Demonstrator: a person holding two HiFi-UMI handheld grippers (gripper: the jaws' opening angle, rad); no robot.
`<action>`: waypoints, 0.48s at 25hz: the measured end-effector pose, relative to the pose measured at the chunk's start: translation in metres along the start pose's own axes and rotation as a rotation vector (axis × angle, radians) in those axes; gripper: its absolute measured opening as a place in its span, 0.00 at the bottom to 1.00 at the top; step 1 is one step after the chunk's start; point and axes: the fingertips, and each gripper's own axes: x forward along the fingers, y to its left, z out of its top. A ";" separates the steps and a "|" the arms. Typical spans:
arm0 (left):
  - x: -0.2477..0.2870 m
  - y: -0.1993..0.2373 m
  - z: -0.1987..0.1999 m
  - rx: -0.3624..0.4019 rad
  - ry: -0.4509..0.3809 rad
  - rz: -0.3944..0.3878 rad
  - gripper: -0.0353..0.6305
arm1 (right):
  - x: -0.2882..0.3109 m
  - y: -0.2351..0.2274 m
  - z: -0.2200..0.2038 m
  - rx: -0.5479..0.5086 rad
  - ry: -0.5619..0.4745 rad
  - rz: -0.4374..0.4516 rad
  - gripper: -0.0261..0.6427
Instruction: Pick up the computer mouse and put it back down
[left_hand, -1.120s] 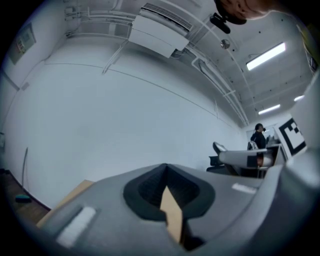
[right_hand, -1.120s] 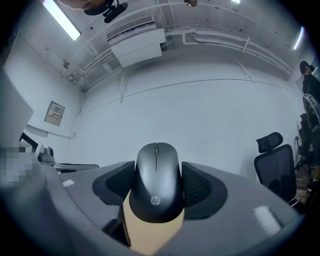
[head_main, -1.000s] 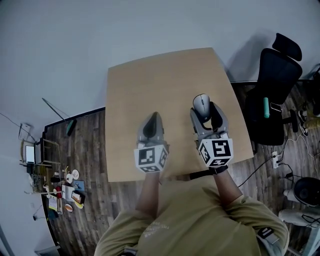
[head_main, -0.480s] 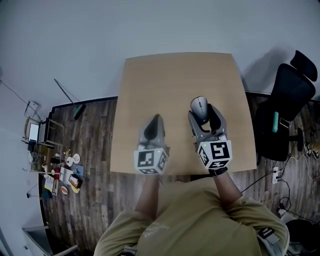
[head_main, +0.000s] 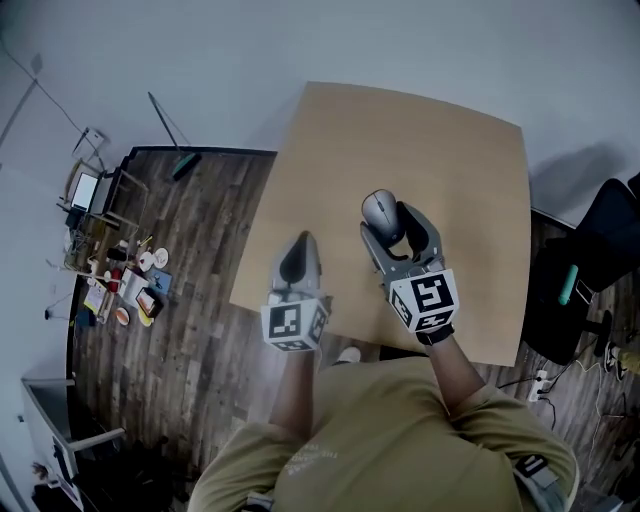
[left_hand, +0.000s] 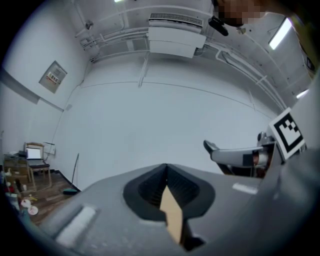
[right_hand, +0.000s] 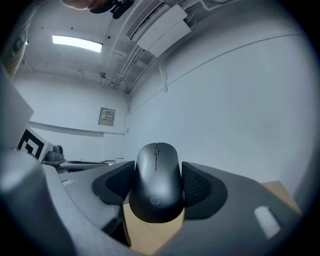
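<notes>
- We see a tan wooden bench (head_main: 450, 140) beneath the left gripper (head_main: 302, 245) and the right gripper (head_main: 392, 222).
- A dark plank floor (head_main: 170, 380) spreads out to the left of the left gripper and behind both.
- Well to the right of the right gripper stands a black office chair (head_main: 605, 240), with a teal object (head_main: 570, 285) against it.
- Far left of the left gripper, a clutter of small items (head_main: 125, 295) lies on the floor, near an open laptop (head_main: 85, 190) on a small stand.
- A broom (head_main: 186, 164) with a teal head rests ahead and left of the left gripper, by the wall.
- High ahead of the left gripper we make out an air conditioner (left_hand: 172, 40) and, to its left, a wall notice (left_hand: 54, 77).
- Above the right gripper glows a ceiling strip light (right_hand: 77, 43).
</notes>
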 end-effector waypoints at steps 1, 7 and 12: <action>-0.008 0.010 0.000 -0.005 0.003 0.027 0.06 | 0.007 0.010 -0.003 -0.002 0.014 0.024 0.49; -0.047 0.055 -0.037 -0.032 0.042 0.162 0.06 | 0.050 0.039 -0.063 0.032 0.115 0.082 0.49; -0.059 0.087 -0.053 -0.058 0.069 0.229 0.06 | 0.100 0.052 -0.099 0.035 0.185 0.094 0.49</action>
